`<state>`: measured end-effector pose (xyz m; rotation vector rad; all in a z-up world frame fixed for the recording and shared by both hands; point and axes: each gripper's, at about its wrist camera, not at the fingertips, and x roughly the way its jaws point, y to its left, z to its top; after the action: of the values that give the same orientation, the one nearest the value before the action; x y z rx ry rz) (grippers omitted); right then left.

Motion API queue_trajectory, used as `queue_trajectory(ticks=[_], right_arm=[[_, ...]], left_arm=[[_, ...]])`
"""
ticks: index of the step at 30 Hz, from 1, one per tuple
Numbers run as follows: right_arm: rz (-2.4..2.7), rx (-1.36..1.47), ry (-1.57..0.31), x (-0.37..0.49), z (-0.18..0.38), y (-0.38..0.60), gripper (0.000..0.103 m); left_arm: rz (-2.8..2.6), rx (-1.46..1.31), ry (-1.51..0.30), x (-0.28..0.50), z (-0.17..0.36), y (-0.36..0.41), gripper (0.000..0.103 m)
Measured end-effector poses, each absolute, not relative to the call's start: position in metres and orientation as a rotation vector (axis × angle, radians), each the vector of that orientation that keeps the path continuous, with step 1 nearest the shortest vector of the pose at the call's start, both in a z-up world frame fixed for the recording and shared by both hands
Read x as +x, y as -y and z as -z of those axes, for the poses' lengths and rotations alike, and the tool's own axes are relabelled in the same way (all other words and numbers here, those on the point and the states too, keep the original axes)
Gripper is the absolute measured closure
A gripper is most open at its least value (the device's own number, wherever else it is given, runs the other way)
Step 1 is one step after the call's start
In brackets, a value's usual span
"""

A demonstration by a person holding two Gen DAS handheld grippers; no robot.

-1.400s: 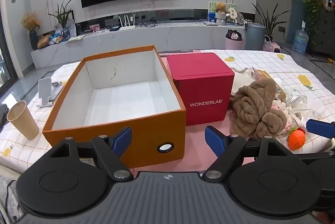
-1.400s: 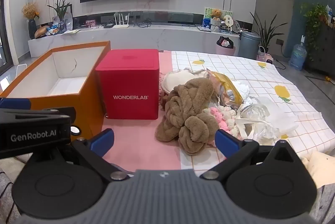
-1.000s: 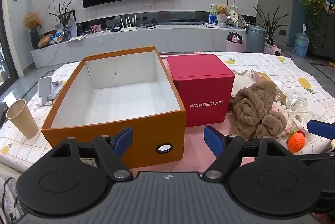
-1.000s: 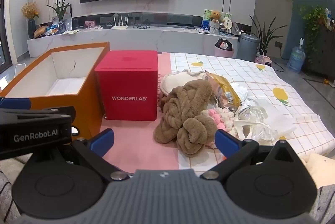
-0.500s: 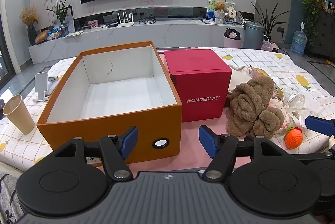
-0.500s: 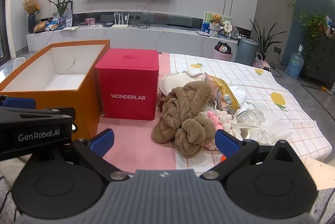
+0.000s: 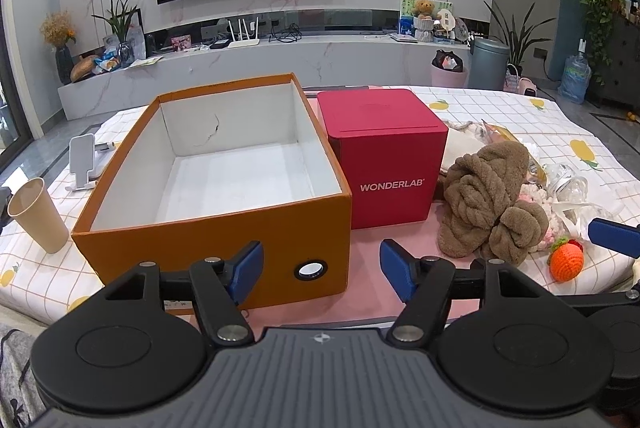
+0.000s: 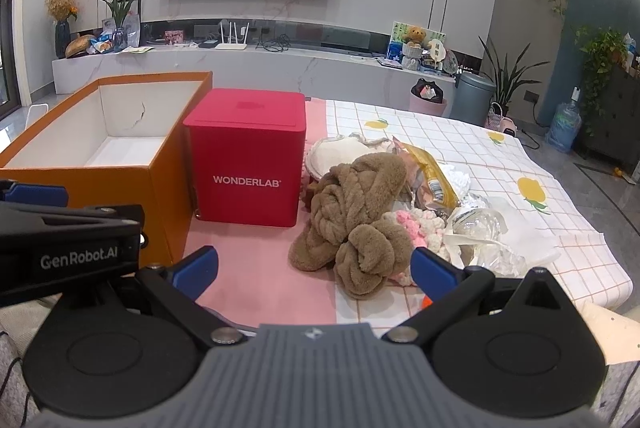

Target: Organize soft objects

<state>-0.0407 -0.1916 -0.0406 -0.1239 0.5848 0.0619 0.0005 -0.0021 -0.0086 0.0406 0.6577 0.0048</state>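
While nothing soft has gone into the orange box yet, you are at the very start of the job, both tools held back at the near edge of the table. Furthest left stands a paper cup, then the open box, its white inside bare. Your left gripper hovers in front of that box's near wall with its jaws apart and nothing between them. Just right of the orange box sits the closed red box, lid on.

Right of that lies the heap you have to sort: a knotted brown towel on the pink mat, with a pink-and-white fluffy piece tucked against its right side, crinkled clear plastic beyond, and a small orange crocheted fruit at the near edge. Your right gripper is spread wide and empty, lined up almost straight at the towel but short of it.

The towel looks the natural first pick. I would bring the right tool forward and down over its thickest knot, close firmly since the pile will squash, then carry it left over the red box into the orange one.
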Motion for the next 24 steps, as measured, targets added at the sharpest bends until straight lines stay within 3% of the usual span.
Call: queue_trajectory(ticks=[24], right_arm=[[-0.058,-0.137,-0.597,-0.0395,0.0443,0.1903,0.003]], left_arm=[[-0.019,0.035,-0.681,0.0014,0.0115,0.0004,0.024]])
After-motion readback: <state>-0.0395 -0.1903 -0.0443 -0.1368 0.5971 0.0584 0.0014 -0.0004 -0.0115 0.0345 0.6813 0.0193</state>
